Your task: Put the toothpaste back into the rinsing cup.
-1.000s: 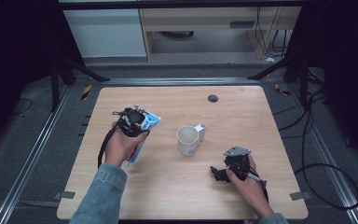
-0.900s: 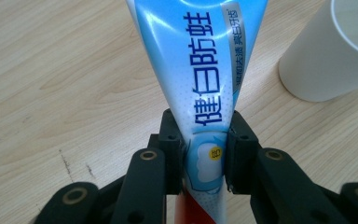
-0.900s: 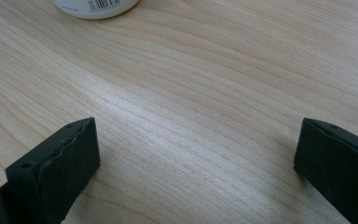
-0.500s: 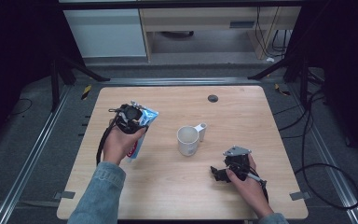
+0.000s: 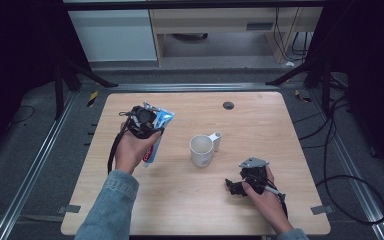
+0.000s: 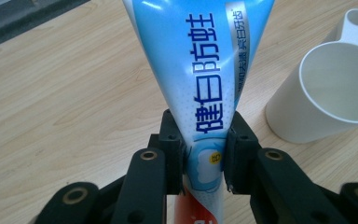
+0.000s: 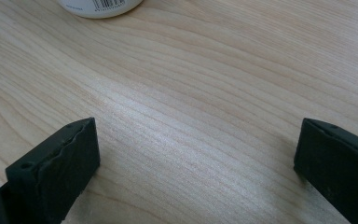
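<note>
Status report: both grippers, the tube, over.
Left gripper shut on toothpaste tube. Right gripper open, low over the table. White cup between them, untouched.

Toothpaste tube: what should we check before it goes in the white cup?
1. Left hand-held gripper shut on the toothpaste tube: ok.
2. Tube lifted off the table: cannot tell.
3. White cup upright with its mouth open: ok.
4. Cup empty: ok, the left gripper view shows a bare inside.
5. Right hand-held gripper open and apart from the cup: ok.
</note>
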